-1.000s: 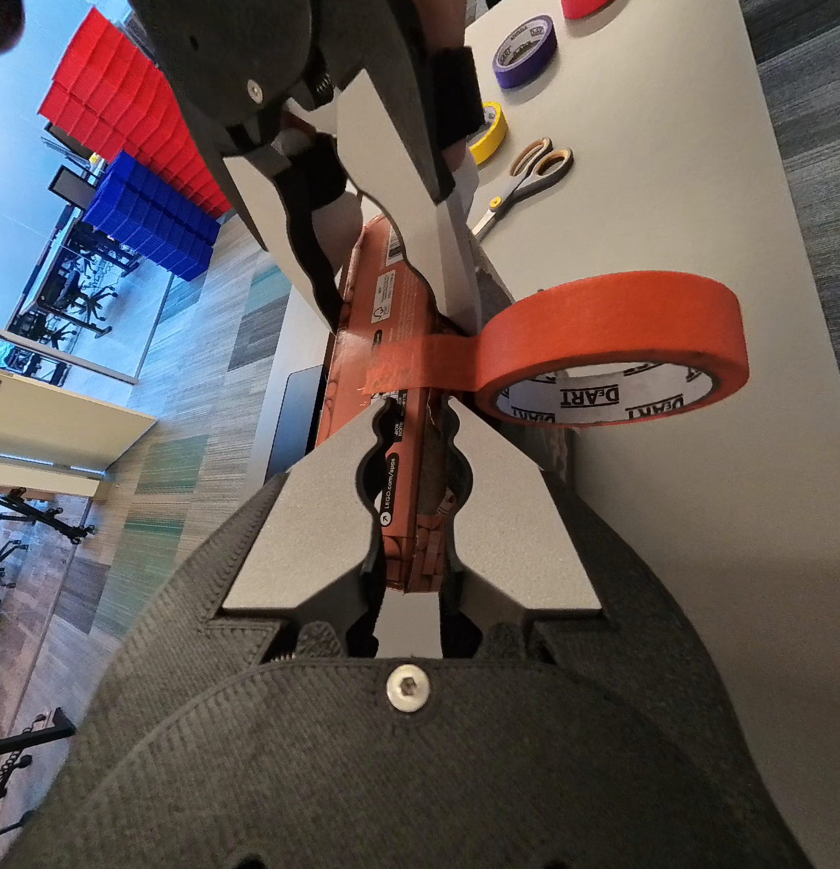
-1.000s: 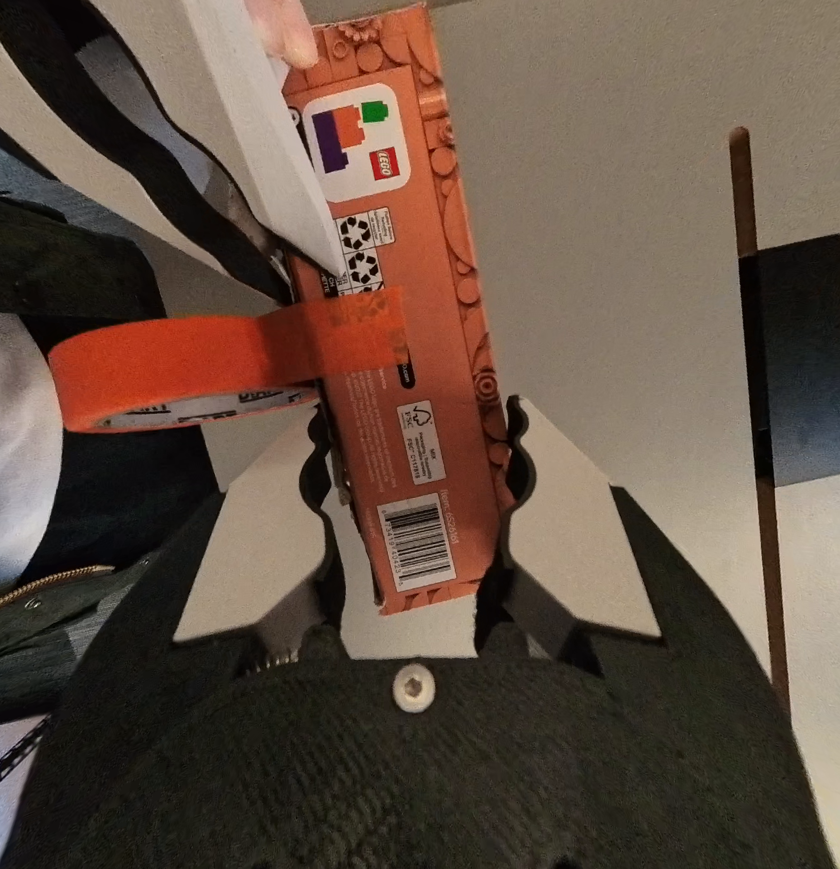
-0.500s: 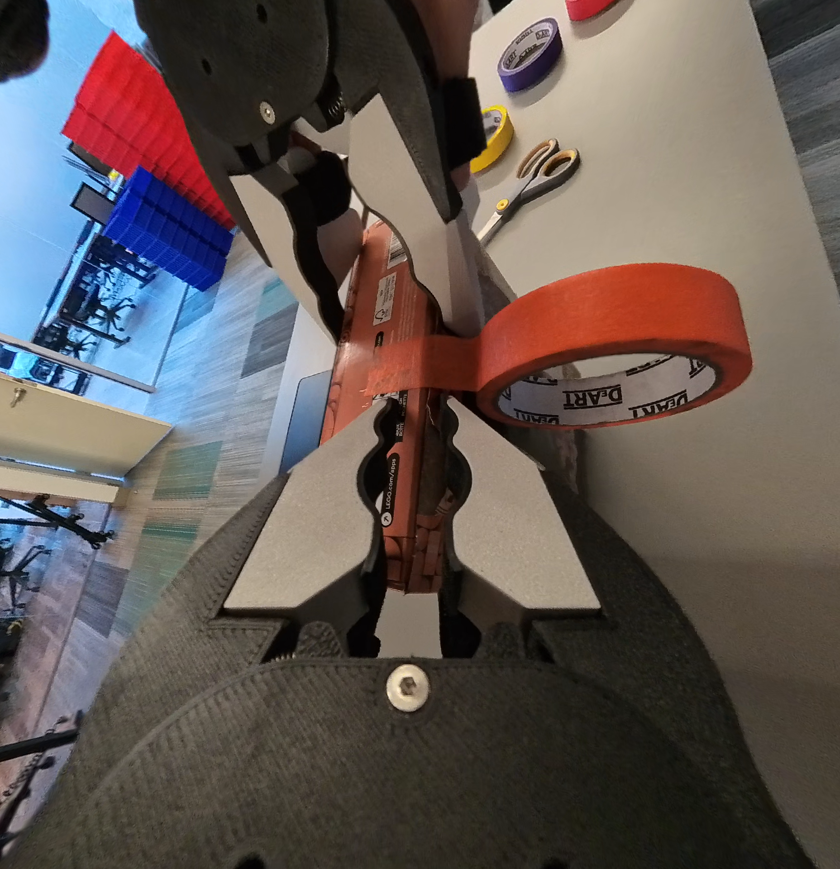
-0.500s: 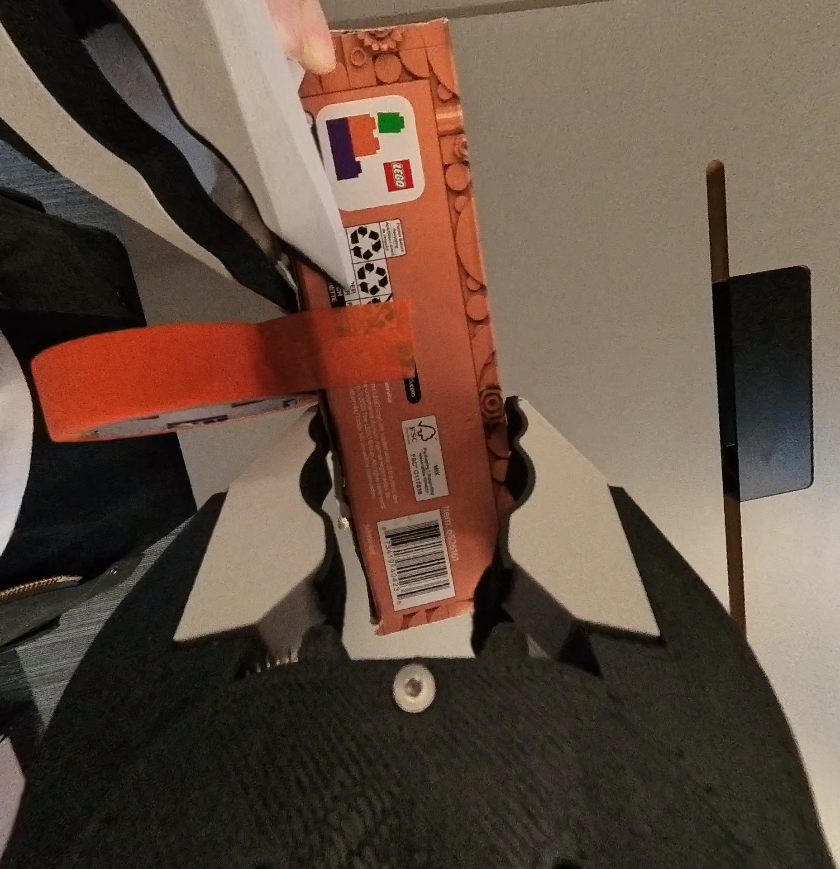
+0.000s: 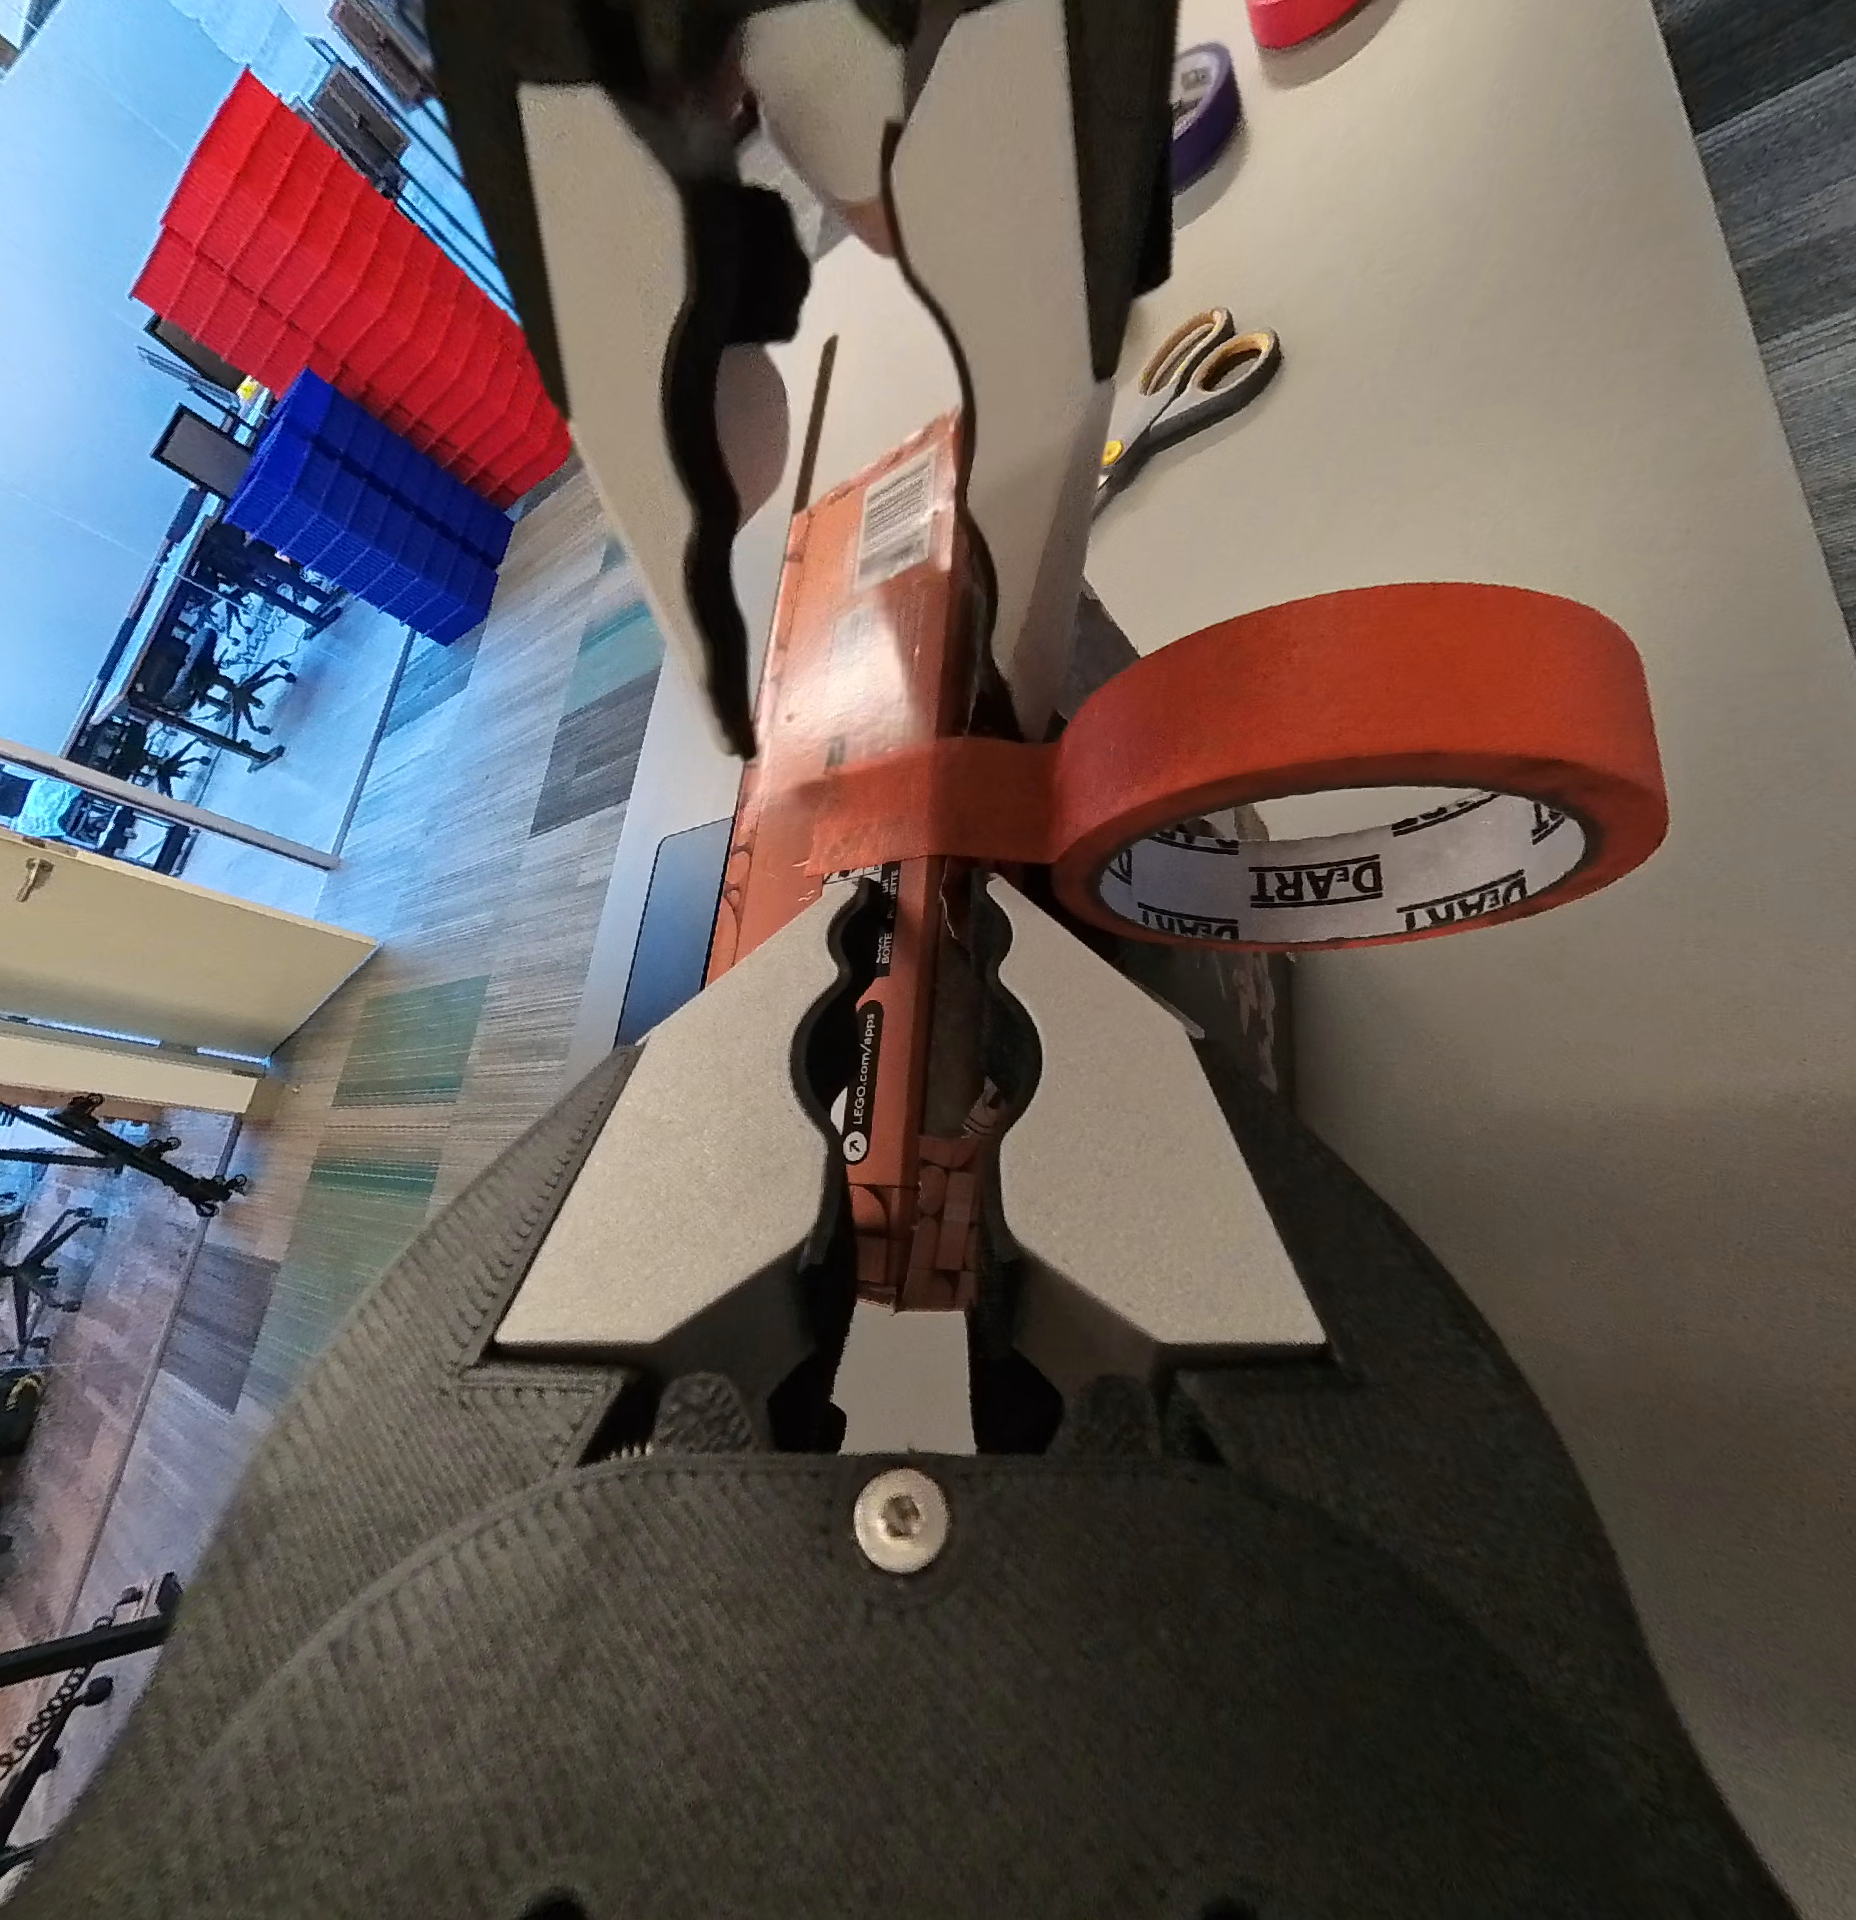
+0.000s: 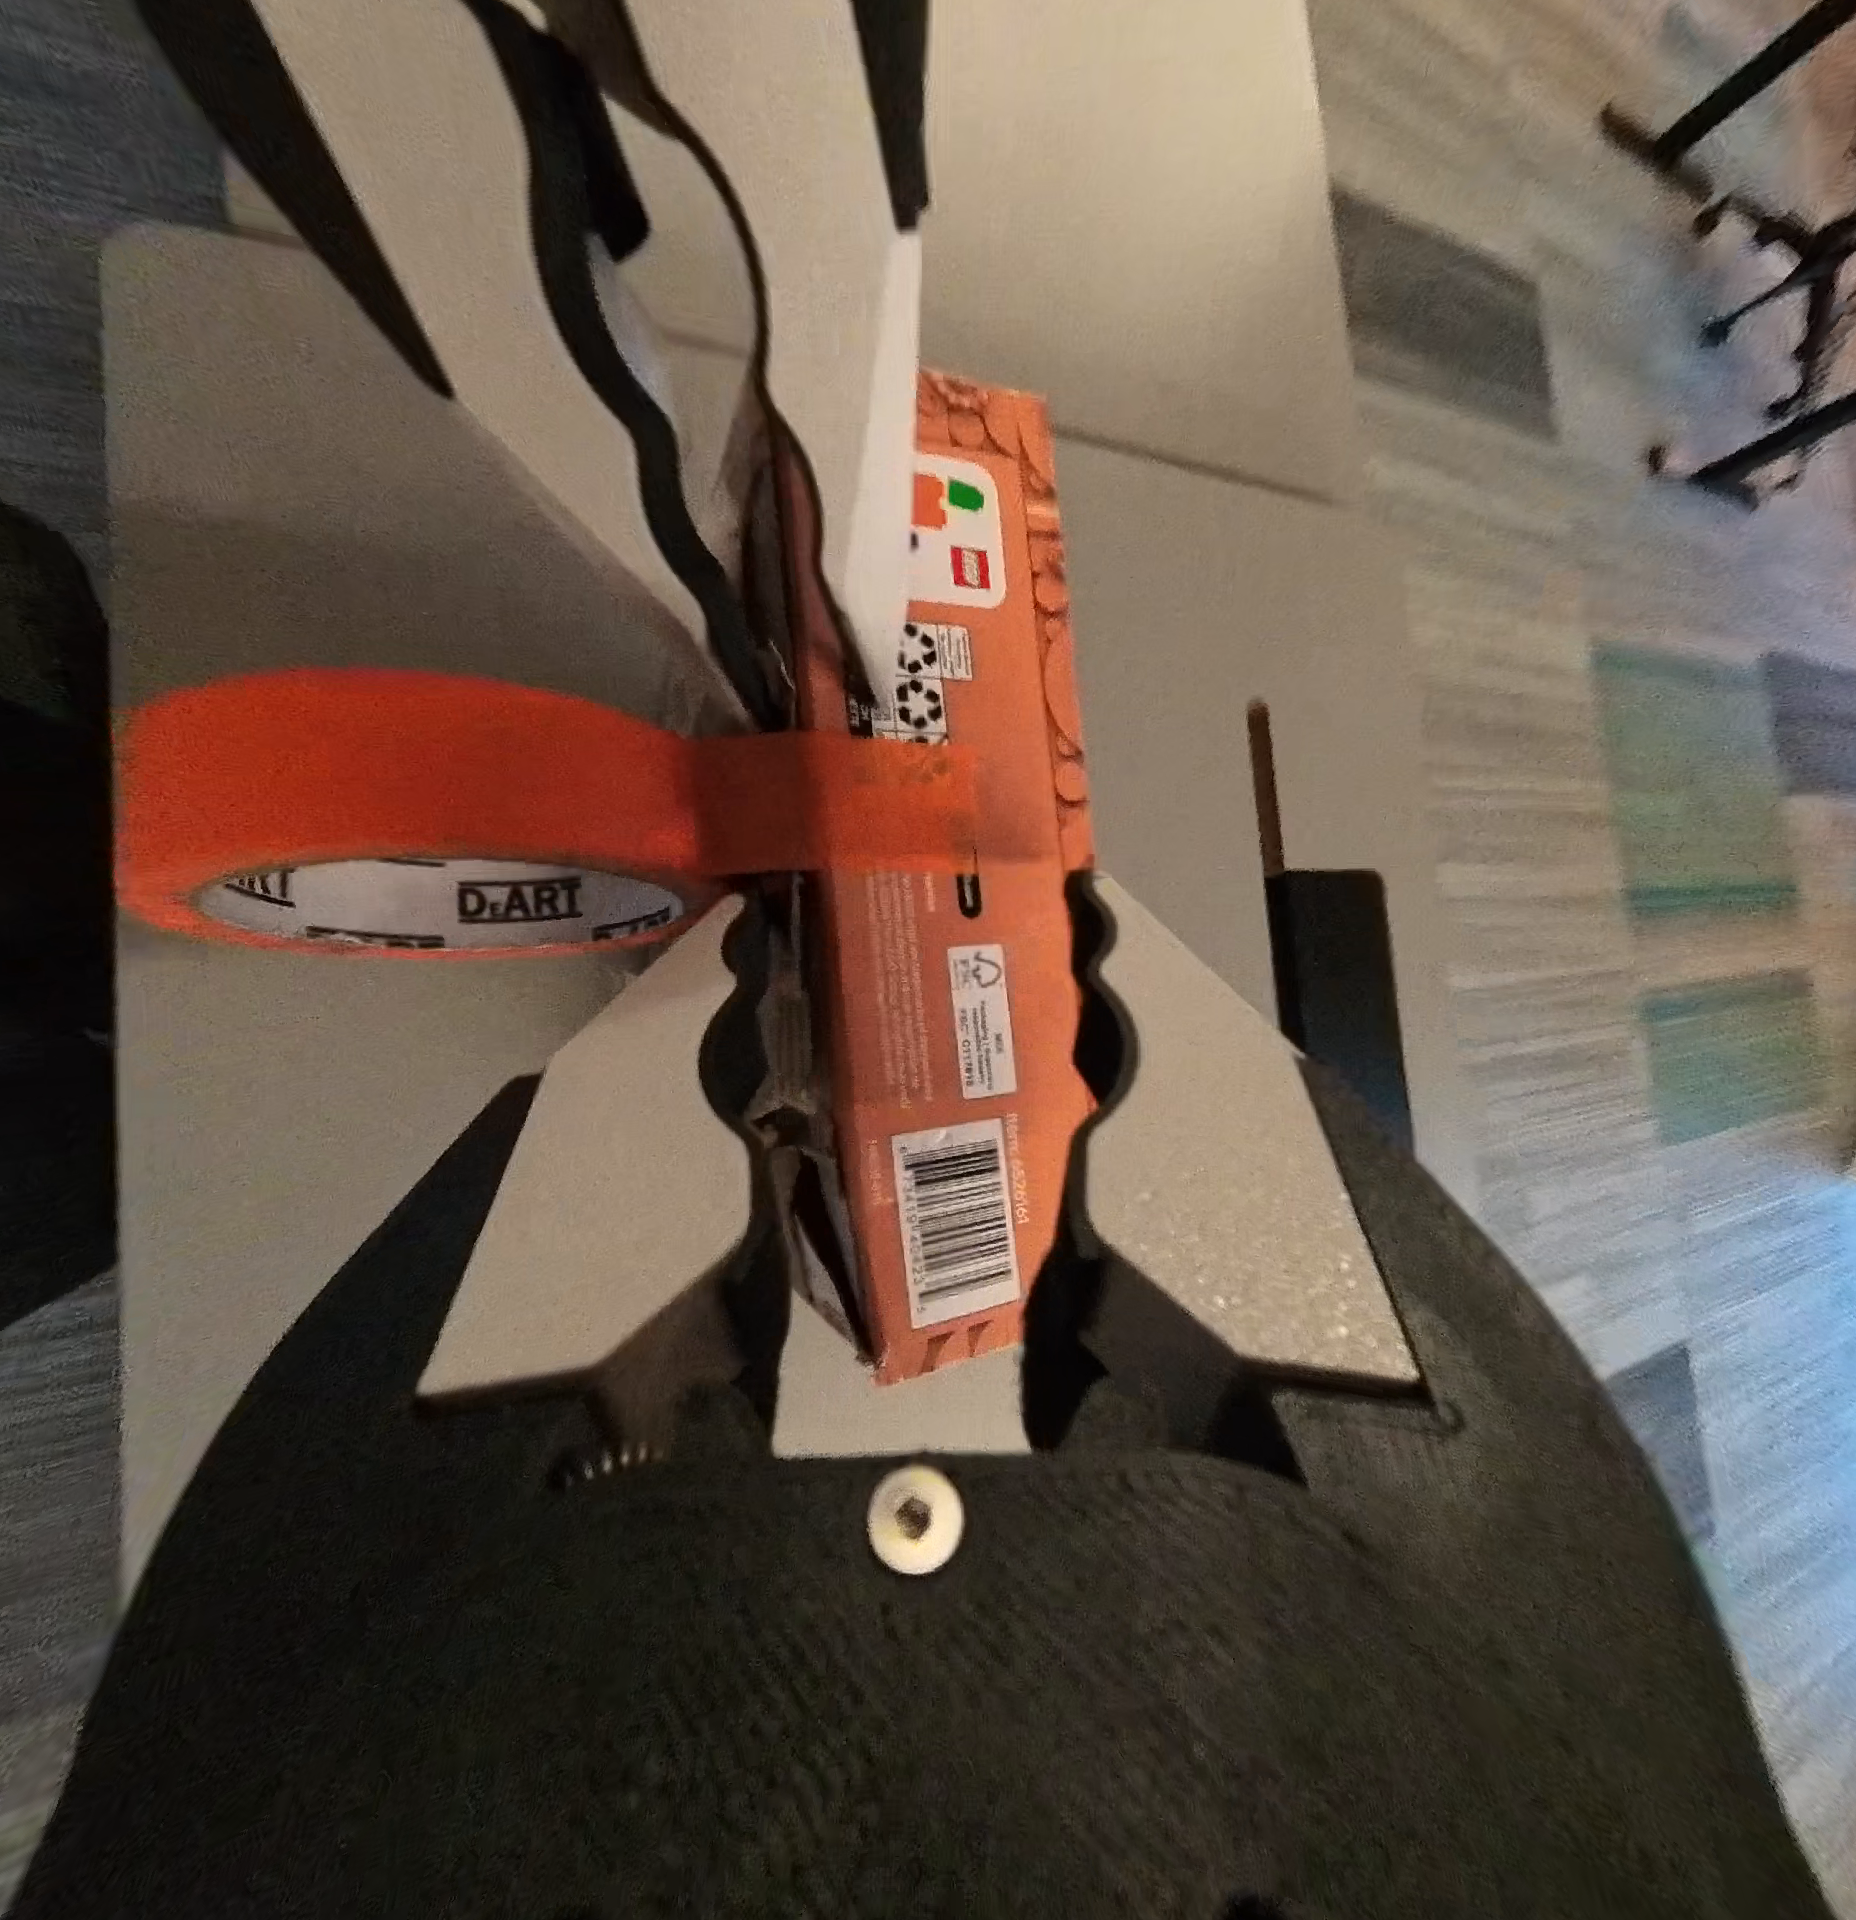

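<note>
- My left gripper (image 5: 924, 894) is closed narrowly on one end of the orange carton (image 5: 862, 644). Both fingers press the carton's broad faces, and the end sits deep in the throat.
- My right gripper (image 6: 919, 894) has the opposite end, the one with the barcode. Its fingers stand wider apart, one against the carton's far edge and one against a loose brown flap on the other side. It looks like a firm hold.
- The carton spans the gap between the two grippers, narrow face toward both cameras. It sits by the table (image 5: 1526, 1143), near its long edge on the floor side. I cannot tell whether it touches the top.
- An orange tape strip (image 5: 882, 821) is stuck across the narrow face about midway along. It runs off one side into the orange tape roll (image 5: 1360, 707), which stands out from the carton over the tabletop, apparently borne only by the strip.
- Toward the table's far end lie scissors (image 5: 1184, 405), and beyond them a purple tape roll (image 5: 1199, 114).
- In the right wrist view, a black block (image 6: 1339, 987) on a thin rod stands beside the carton, apart from it.
- Off the table, red bins (image 5: 332, 312) and blue bins (image 5: 373, 499) are stacked against a far wall.
</note>
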